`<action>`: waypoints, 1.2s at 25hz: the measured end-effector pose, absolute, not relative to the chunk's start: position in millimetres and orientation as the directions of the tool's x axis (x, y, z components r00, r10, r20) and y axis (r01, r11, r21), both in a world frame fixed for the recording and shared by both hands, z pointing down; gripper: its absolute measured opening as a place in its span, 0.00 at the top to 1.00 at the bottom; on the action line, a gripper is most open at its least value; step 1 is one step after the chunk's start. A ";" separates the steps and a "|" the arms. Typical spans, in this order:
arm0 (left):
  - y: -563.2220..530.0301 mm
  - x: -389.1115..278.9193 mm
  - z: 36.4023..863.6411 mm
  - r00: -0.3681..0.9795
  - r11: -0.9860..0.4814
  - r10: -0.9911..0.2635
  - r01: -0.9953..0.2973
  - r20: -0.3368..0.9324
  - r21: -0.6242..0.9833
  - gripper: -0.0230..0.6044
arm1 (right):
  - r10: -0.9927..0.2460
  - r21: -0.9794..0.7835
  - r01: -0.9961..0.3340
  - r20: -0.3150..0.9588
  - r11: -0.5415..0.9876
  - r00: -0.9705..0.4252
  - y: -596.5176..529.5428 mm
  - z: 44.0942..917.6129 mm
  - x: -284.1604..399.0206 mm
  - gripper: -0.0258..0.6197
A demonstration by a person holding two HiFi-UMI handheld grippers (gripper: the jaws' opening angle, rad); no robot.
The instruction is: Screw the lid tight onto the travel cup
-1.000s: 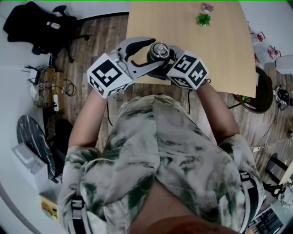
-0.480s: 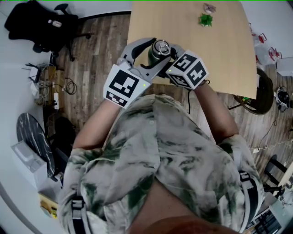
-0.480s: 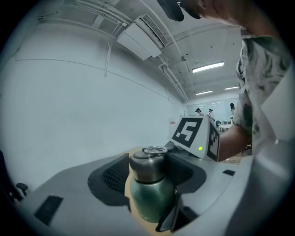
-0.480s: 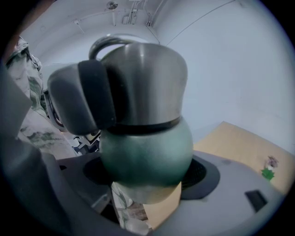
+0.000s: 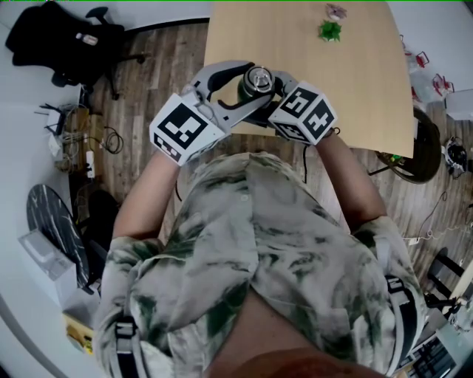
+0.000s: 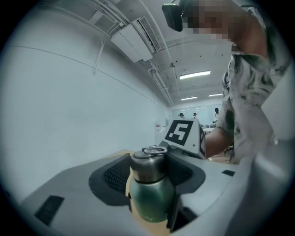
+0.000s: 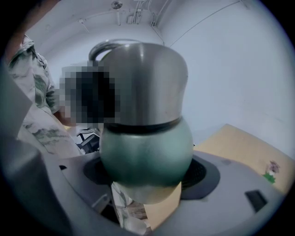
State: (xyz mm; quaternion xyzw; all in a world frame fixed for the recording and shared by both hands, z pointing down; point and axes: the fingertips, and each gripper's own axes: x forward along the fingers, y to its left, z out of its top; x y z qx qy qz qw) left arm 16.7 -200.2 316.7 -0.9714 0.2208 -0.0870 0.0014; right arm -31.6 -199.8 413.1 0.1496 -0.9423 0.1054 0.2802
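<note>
The travel cup (image 5: 258, 81) is green with a steel screw lid (image 6: 148, 167) that has a ring on top. It is held in the air over the near edge of the wooden table (image 5: 347, 88). My left gripper (image 5: 253, 83) comes in from the left and is shut on the lid, one pad on each side (image 6: 150, 179). My right gripper (image 5: 272, 92) reaches in from the right under the lid. It is shut on the cup's green body (image 7: 146, 147), which fills the right gripper view between its pads (image 7: 145, 179).
A small green toy (image 5: 328, 31) and a pinkish item (image 5: 335, 11) lie at the table's far end. A black office chair (image 5: 66, 40) stands on the wood floor to the left. Cables and boxes lie along the left wall.
The left gripper rolled about the lid half a second ago and has now rolled back close to its earlier pose. The cup and the right gripper have stayed where they were.
</note>
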 end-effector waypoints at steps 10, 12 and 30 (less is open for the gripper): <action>-187.0 14.6 315.3 0.966 -0.978 -0.207 -0.207 0.152 -0.014 0.56 | -0.144 -0.130 -0.255 0.550 0.958 -0.822 -183.7 409.8 -33.8 0.34; -191.4 14.4 316.1 0.959 -0.973 -0.230 -0.231 0.163 -0.016 0.56 | -0.158 -0.134 -0.273 0.550 0.952 -0.820 -187.7 410.1 -33.3 0.34; -208.6 17.7 319.9 0.773 -0.794 -0.601 -0.607 0.201 -0.040 0.56 | -0.272 -0.130 -0.410 0.566 0.903 -0.778 -206.3 418.3 -29.8 0.34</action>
